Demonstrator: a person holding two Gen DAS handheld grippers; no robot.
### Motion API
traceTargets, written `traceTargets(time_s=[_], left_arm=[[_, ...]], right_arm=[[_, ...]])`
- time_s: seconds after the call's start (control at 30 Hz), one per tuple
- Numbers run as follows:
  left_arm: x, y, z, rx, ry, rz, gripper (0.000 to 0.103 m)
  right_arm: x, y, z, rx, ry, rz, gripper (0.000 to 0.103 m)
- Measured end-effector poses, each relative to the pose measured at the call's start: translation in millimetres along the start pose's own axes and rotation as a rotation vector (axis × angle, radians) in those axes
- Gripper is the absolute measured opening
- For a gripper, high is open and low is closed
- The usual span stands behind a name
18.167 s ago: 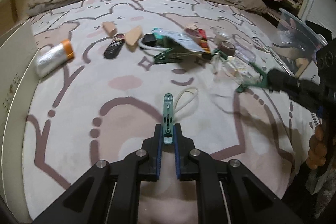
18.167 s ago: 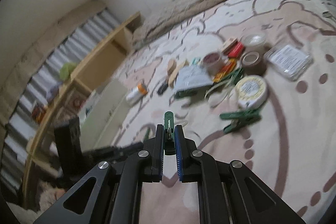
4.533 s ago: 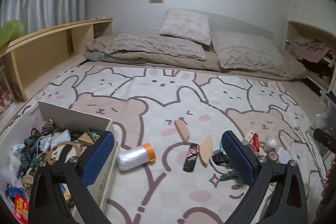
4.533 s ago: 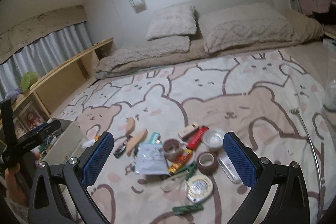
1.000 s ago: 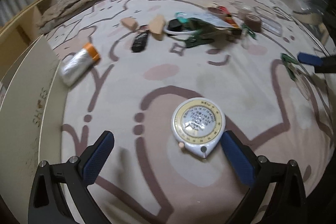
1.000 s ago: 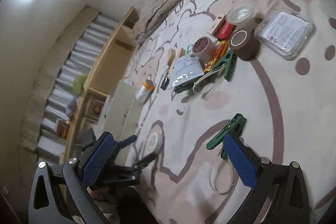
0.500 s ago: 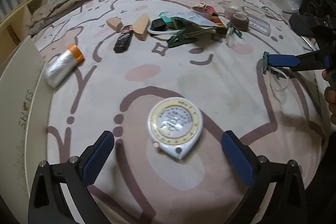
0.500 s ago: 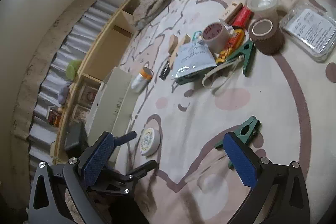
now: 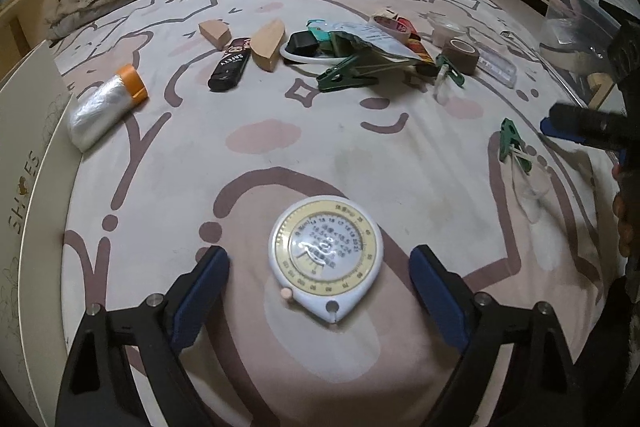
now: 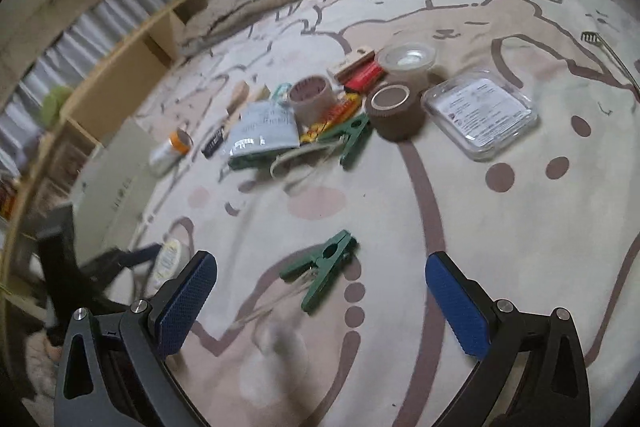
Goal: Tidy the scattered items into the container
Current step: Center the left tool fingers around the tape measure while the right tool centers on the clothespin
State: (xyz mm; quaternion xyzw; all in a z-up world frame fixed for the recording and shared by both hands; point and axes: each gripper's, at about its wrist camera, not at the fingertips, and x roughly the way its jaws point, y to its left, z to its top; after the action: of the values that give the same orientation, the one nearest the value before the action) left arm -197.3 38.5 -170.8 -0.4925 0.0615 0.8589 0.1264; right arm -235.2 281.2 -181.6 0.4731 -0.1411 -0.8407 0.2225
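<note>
A round white and yellow tape measure (image 9: 326, 259) lies flat on the bear-print bed cover between the blue pads of my left gripper (image 9: 318, 257). The jaws are closing, with a gap left on both sides of it. My right gripper (image 10: 320, 261) is open and hovers over a green clip (image 10: 320, 271) that has a clear band looped through it. The clip (image 9: 512, 145) also shows in the left wrist view, beside the right gripper (image 9: 576, 131). The white box marked SHOES (image 9: 24, 187) stands at the left edge.
Farther up the bed lie a silver roll with an orange cap (image 9: 104, 111), two wooden blocks, a black tube (image 9: 230, 65), a foil pouch (image 10: 264, 131), more green clips, tape rolls (image 10: 394, 111) and a clear plastic case (image 10: 480, 115). Pillows lie at the head of the bed.
The left jaws have narrowed and come closer around the tape measure. The right gripper has swung round, so the green clip now lies between its fingers.
</note>
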Motion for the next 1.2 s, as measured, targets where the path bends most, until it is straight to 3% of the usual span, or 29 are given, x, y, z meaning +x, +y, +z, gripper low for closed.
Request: traceTargets(time_s=[0.1,0.33,0.57,0.8,1.07,1.2], left_arm=[[3,1,1,-0.003,-0.003,0.010,0.094],[9,2,0,-0.002,-0.008,0.029,0.103],[9,2,-2,0.026,-0.008,0.021,0.103],[11,2,-3,0.033,-0.007,0.023,0.103],[11,1,-2,0.031,-0.009,0.023,0.103],[11,-1,-3,0.030,-0.014,0.030,0.103]], right_arm=[[10,11,-5,-0.052,0.017,-0.034,0.103],[30,32,-14,-0.135,0.011,-0.250,0.103],[34,36,-23,-0.289,0.047,-0.328,0.103],[18,16,-22,-0.249,0.071,-0.343,0.103],[2,-16,-13,-0.159,0.047,-0.482,0.103],[-8,-27,-11,-0.120,0.025,-0.496,0.103]])
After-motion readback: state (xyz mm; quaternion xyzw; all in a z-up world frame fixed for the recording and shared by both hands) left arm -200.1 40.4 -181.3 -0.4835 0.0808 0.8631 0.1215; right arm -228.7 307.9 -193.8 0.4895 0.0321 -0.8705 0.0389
